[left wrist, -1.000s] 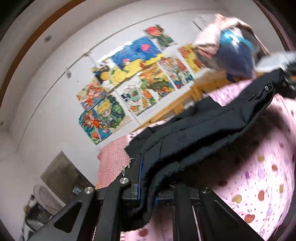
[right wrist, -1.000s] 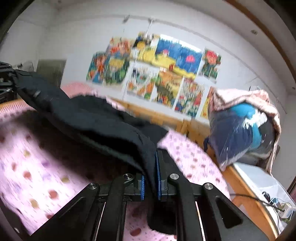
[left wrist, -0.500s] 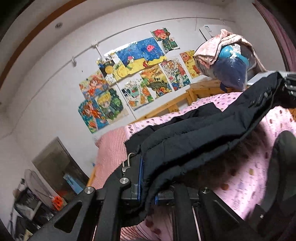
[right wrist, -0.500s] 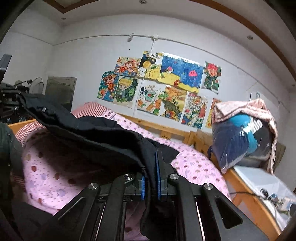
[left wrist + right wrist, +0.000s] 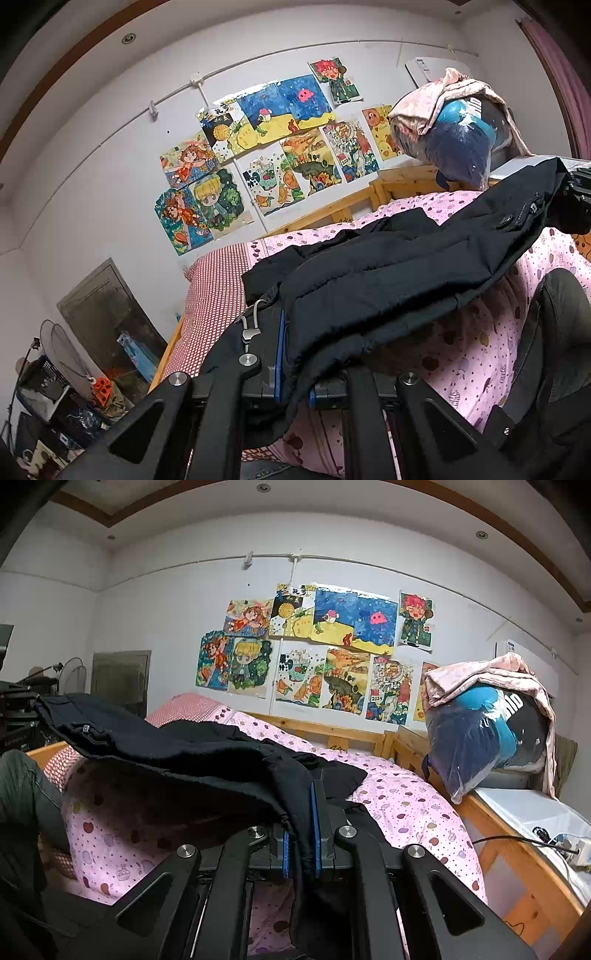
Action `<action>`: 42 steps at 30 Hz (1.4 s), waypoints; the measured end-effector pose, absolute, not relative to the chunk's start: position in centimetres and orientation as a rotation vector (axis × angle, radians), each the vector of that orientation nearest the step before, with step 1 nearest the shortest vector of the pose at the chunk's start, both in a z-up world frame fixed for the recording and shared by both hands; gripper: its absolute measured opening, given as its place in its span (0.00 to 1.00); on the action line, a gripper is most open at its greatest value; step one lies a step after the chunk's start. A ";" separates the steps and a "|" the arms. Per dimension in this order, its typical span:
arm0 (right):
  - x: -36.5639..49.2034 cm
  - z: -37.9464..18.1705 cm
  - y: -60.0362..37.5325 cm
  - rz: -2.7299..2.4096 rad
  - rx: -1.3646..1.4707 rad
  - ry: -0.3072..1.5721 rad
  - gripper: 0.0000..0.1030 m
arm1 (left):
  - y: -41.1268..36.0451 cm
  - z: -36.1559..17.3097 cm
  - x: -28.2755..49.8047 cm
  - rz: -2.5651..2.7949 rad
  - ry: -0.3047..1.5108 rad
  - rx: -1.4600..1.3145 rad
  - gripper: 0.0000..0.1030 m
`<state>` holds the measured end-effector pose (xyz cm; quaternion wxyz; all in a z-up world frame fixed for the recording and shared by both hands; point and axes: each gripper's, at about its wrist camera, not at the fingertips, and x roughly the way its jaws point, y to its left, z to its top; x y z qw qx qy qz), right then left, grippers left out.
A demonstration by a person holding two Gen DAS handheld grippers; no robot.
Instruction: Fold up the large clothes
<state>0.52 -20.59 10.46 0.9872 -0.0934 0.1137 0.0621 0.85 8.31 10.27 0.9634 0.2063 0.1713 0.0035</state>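
black jacket [image 5: 388, 273] lifted higher, both tools still clamped

Both views are evenly, somewhat dimly lit from recessed ceiling lights [image 5: 481, 534]; no glare is seen. A soft shadow is cast on the pink bedding [image 5: 406, 805] beneath the dark jacket [image 5: 177, 749]. Detail is sharp at centre, while strong fisheye curvature and black vignetting are seen at the edges.

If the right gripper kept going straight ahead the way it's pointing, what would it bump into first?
The right gripper, shut on the black padded jacket, would likely push first into more of that jacket, then the pink spotted quilt on the bed. Depth is hard to judge; the wooden bed rail lies beyond.
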 end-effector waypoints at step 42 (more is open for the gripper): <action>23.8 18.2 -18.5 0.136 -0.265 0.216 0.08 | 6.4 19.8 19.9 -0.060 0.407 0.486 0.10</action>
